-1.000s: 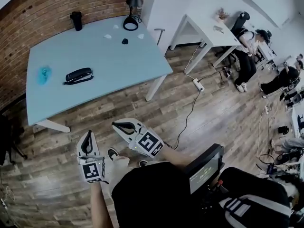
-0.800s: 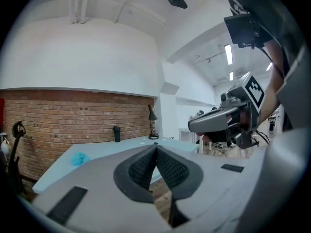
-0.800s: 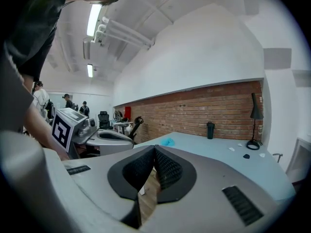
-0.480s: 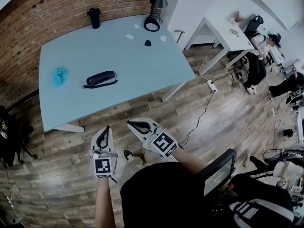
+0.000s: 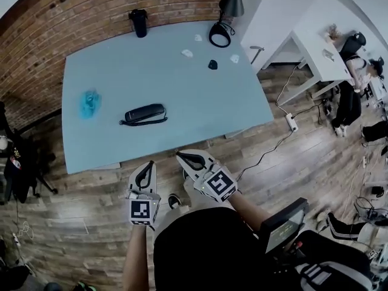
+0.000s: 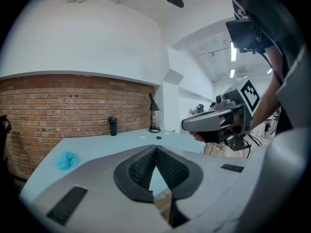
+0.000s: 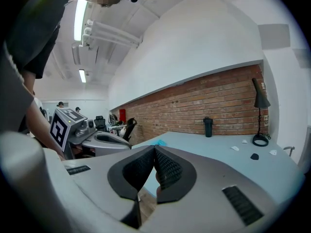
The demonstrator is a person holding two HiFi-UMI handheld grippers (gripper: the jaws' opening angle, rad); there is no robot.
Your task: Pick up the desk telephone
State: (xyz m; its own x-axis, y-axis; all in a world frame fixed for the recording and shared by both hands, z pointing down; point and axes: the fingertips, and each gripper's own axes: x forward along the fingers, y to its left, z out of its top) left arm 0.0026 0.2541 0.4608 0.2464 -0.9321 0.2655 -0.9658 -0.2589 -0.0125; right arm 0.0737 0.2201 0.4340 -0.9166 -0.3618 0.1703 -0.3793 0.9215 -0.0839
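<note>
Your left gripper (image 5: 146, 165) and right gripper (image 5: 180, 157) are both closed on nothing, just off the near edge of the worktop (image 5: 200, 102). The desk telephone (image 5: 144, 113) lies flat on that worktop, untouched.

The head camera looks steeply down on the blue table (image 5: 182, 83) and floor (image 5: 91, 223). Both gripper cameras ride low by its near edge, facing level across it to the brick wall (image 6: 73, 101) and lamp (image 7: 261, 100).
</note>
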